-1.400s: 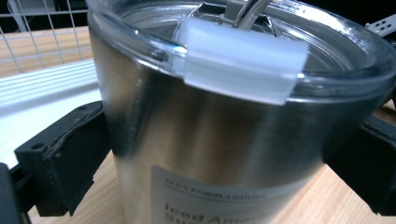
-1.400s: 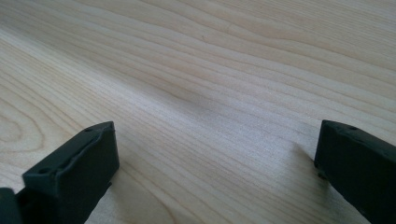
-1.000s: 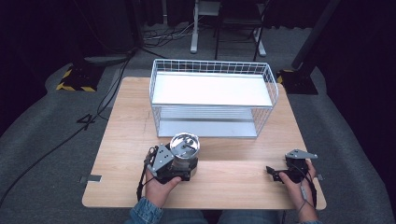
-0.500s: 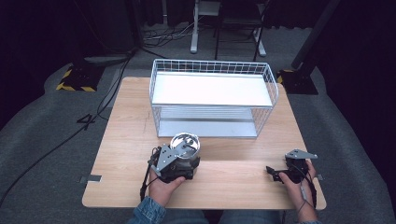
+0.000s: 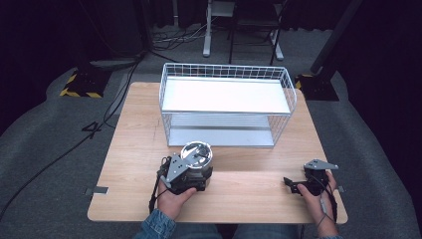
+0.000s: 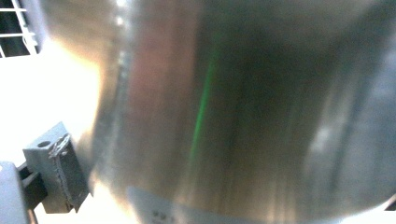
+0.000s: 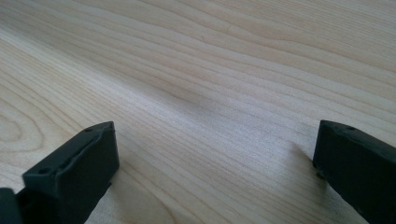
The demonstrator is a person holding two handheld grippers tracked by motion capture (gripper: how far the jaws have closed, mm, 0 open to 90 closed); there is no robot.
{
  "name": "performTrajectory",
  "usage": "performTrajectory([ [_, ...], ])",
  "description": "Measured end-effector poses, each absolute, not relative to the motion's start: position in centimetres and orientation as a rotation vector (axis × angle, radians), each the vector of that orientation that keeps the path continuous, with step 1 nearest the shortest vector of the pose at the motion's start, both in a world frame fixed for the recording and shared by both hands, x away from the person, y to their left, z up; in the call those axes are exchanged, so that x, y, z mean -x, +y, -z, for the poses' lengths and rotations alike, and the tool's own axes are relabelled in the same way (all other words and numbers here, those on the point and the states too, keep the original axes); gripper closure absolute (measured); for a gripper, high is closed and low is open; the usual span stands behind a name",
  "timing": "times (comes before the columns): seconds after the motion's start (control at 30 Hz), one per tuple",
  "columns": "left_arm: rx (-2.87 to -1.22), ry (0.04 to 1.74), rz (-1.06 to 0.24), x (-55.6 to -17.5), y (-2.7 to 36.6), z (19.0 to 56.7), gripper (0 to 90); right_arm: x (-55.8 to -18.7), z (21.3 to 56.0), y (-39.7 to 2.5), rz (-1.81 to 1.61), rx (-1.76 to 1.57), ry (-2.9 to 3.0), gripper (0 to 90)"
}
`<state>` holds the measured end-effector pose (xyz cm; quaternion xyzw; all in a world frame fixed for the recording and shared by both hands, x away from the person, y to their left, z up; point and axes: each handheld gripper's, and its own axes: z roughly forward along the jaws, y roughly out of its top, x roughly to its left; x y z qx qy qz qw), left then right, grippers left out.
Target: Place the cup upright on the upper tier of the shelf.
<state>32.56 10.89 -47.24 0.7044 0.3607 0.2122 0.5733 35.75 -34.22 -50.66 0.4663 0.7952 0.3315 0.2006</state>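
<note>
Left gripper (image 5: 191, 172) is right up against the steel pot (image 5: 197, 155), which stands upright on the counter (image 5: 249, 196), near-left of centre, just in front of the wire rack (image 5: 226, 107). In the left gripper view one jaw sits beside the pot's wall; whether the jaws pinch it, I cannot tell. Looks like the grasp stage, with a lift toward the rack a likely next move, calling for a firm hold. Pot's axis runs vertical, mouth up. Right gripper (image 5: 294, 185) rests near-right, jaws spread on bare wood

Shiny steel can (image 5: 196, 155), upright on wood table (image 5: 134, 129), just in front of wire rack (image 5: 226, 107)
</note>
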Motion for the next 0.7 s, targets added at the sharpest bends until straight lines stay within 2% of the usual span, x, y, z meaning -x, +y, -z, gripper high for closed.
performTrajectory([
  [0.37,-1.687,0.847,-0.502,-32.5,11.4,44.9,2.9,-35.8,50.7,-34.2,-0.926,-1.303,2.223,0.7],
  [0.7,-1.694,0.824,-0.509,-32.7,11.6,40.4,3.0,-35.8,50.7,-34.2,-0.928,-1.304,2.225,0.5],
])
